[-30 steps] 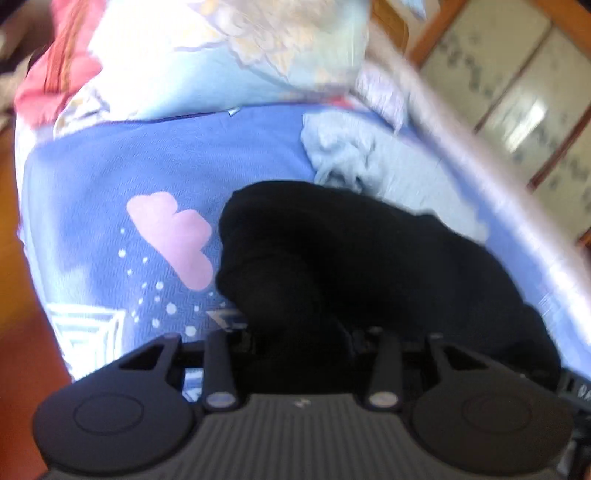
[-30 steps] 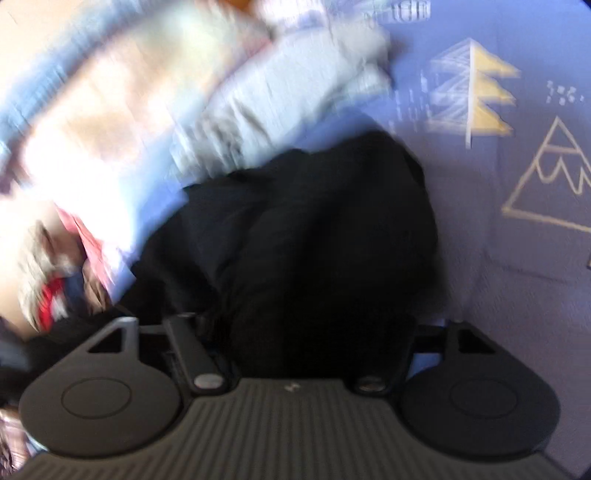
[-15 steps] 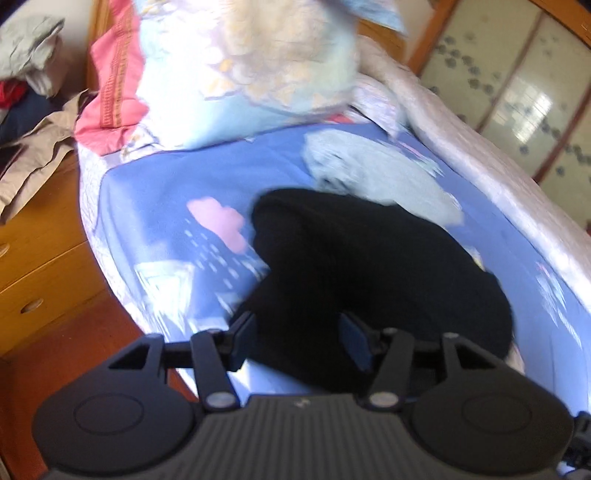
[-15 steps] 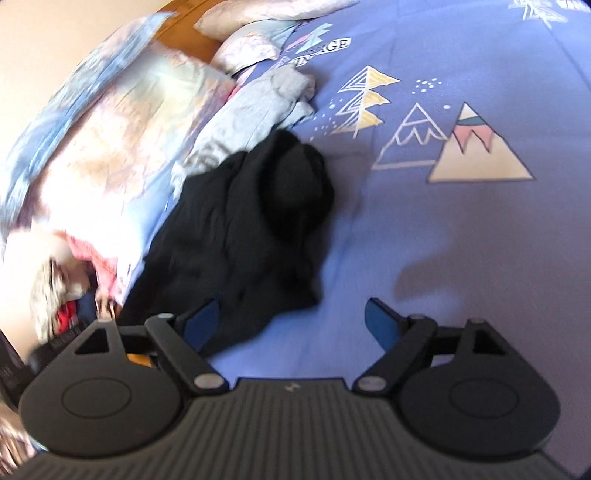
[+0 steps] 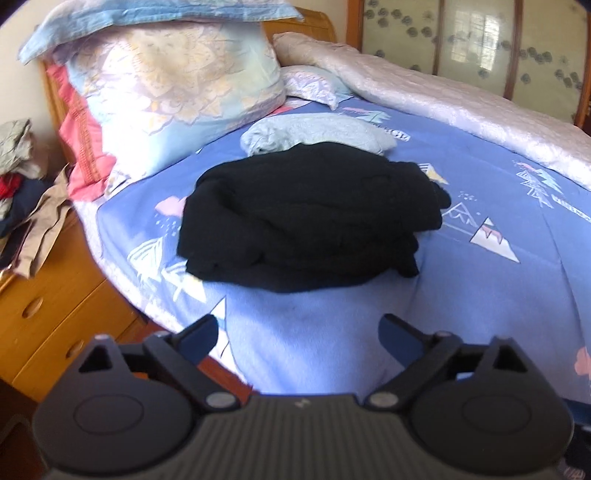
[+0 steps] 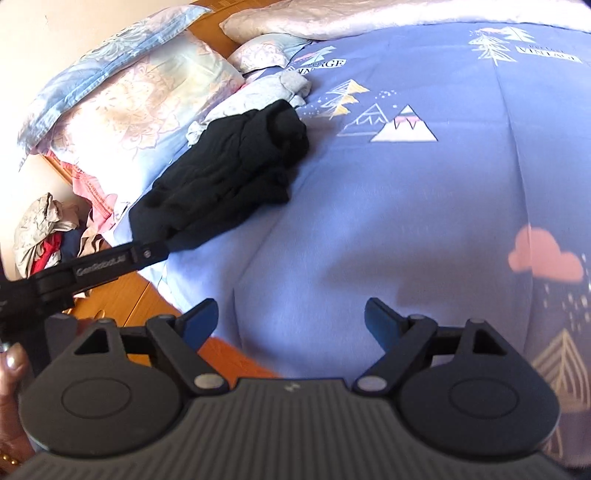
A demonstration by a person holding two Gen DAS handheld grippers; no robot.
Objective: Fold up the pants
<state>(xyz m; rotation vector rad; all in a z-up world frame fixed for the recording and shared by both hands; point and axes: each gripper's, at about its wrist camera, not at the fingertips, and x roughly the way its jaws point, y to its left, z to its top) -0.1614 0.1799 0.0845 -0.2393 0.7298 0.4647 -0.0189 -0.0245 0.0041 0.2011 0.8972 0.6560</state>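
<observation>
straight ahead of the left gripper [image 5: 297, 338], well beyond its fingertips, lies the folded bundle of black fabric pants [image 5: 310, 216], flat on the blue bedsheet printed with mountains, trees and clouds [image 5: 498, 258]. spread wide, both blue-padded fingers [image 5: 199, 338] of that tool, with nothing between them but bare sheet below. just behind the pants and touching their far edge, a crumpled pale grey-blue garment [image 5: 314, 131]; further back and to the left, a large floral pastel pillow [image 5: 177, 81] under a folded light blue cloth [image 5: 155, 20]. off to the far right, a rumpled pale pink quilt [image 5: 443, 99] along the bed's far side. low on the left, a wooden drawer unit [image 5: 44, 295] with a heap of mixed clothes [image 5: 22, 177] on top. from the right gripper [image 6: 291, 319], likewise wide apart and holding nothing, the same black pants [image 6: 225, 173] sit ahead and to the left, clear of its fingertips [image 6: 380, 323], with the grey-blue garment [image 6: 258, 92] beyond them. crossing the left edge of the right wrist view, one black finger of the left gripper [image 6: 118, 264], its tip over the near end of the pants; whether touching cannot be told. near the lower left corner there, part of a hand [image 6: 11, 387] with a painted fingernail.
</observation>
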